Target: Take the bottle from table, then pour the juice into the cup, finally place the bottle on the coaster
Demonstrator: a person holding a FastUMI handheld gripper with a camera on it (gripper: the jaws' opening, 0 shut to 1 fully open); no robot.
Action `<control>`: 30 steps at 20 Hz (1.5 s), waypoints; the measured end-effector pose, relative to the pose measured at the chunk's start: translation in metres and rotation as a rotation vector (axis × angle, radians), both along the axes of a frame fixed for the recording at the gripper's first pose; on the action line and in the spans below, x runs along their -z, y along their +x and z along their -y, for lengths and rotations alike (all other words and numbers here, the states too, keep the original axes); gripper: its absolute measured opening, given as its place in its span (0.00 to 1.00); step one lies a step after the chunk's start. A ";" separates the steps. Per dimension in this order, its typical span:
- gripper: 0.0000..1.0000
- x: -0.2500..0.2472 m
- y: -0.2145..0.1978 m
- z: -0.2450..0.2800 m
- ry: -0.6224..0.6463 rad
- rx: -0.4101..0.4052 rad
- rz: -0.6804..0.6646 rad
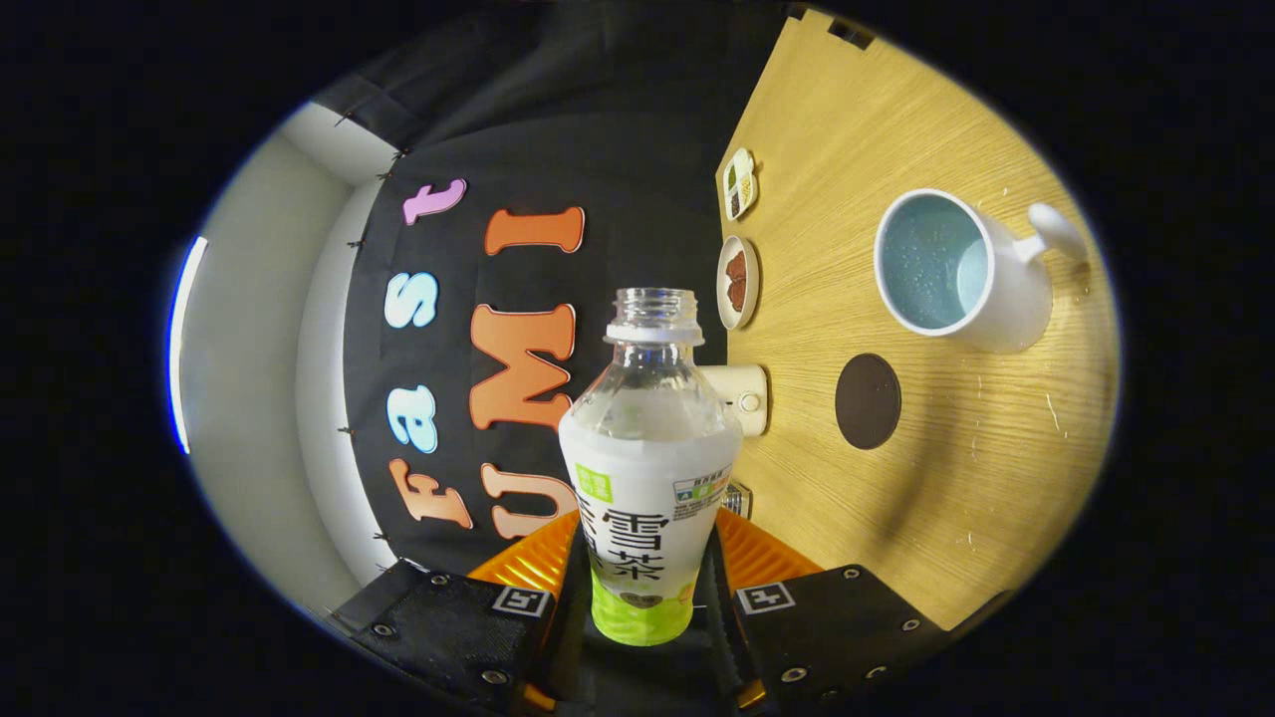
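Gripping uncapped bottle (647,468) between claw (642,588) fingers, cup (956,269) well beyond

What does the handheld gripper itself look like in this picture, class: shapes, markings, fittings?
The gripper has two blocky black bodies fastened with round silver screws. Each carries a small square black-and-white tag on its inner corner. Ribbed panels flank the two fingers.

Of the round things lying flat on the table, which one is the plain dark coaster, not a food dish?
The dark brown coaster, bare on top, lies between the bottle held in the tongs and the white cup. The two dishes at the table's edge hold food.
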State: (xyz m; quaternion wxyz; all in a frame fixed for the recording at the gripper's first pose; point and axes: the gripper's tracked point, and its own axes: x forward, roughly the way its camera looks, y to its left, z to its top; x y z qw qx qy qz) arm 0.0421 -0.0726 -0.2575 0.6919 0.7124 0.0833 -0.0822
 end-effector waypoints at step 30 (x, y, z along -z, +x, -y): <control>0.53 -0.005 0.005 0.004 0.205 0.038 0.022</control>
